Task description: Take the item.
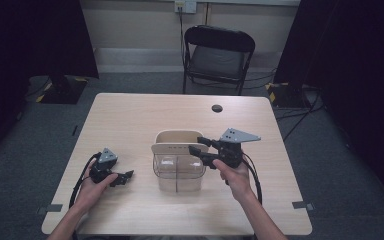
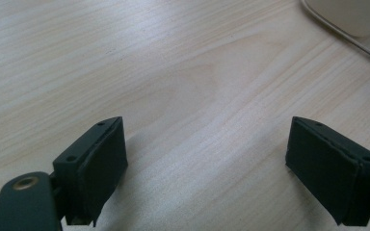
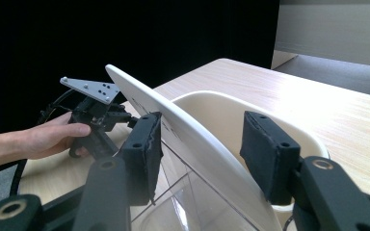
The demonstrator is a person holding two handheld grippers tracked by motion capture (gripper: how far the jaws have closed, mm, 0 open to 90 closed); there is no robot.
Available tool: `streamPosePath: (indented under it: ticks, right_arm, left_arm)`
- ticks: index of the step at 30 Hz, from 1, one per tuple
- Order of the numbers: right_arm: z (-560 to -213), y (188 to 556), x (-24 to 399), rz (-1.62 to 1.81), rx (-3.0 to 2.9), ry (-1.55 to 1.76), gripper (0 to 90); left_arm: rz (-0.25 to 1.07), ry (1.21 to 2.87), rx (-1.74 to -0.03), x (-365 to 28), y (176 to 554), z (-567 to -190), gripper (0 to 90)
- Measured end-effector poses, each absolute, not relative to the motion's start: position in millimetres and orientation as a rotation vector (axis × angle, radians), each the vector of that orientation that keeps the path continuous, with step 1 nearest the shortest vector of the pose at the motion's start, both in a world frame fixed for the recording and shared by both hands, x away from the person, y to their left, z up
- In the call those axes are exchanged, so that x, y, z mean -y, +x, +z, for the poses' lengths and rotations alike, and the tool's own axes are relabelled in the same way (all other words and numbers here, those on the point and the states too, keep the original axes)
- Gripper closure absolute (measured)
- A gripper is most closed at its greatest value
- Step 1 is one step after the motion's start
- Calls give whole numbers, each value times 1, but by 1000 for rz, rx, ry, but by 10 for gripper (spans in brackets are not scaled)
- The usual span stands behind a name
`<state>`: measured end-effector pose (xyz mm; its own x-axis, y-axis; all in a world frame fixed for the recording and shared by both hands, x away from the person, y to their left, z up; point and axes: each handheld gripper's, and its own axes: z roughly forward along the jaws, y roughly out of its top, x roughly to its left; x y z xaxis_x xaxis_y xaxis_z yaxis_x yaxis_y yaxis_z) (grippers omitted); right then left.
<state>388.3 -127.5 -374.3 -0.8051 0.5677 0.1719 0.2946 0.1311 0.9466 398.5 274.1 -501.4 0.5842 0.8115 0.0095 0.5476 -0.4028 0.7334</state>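
A clear plastic box [image 1: 178, 172] stands at the table's middle, and its cream lid [image 1: 172, 149] is tilted up on edge. Behind it sits a cream tub [image 1: 177, 136]. My right gripper [image 1: 197, 145] is open at the box's right side. In the right gripper view its jaws straddle the raised lid [image 3: 173, 120], one on each side, with a gap at the right jaw. The tub [image 3: 231, 110] lies just beyond. My left gripper [image 1: 127, 176] rests open on the table left of the box, and nothing is between its fingers [image 2: 96, 159].
A black folding chair [image 1: 219, 55] stands beyond the far edge of the wooden table [image 1: 130, 115]. A small black round cap [image 1: 217, 108] is set into the tabletop at the far right. Dark curtains hang at both sides.
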Motion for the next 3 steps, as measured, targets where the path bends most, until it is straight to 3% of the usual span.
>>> streamPosePath:
  ticks: [3]
  right_arm:
    - [-374, 388, 128, 1732, -2179, 852, 497]
  left_arm:
    - [481, 2111, -1076, -274, 399, -501, 137]
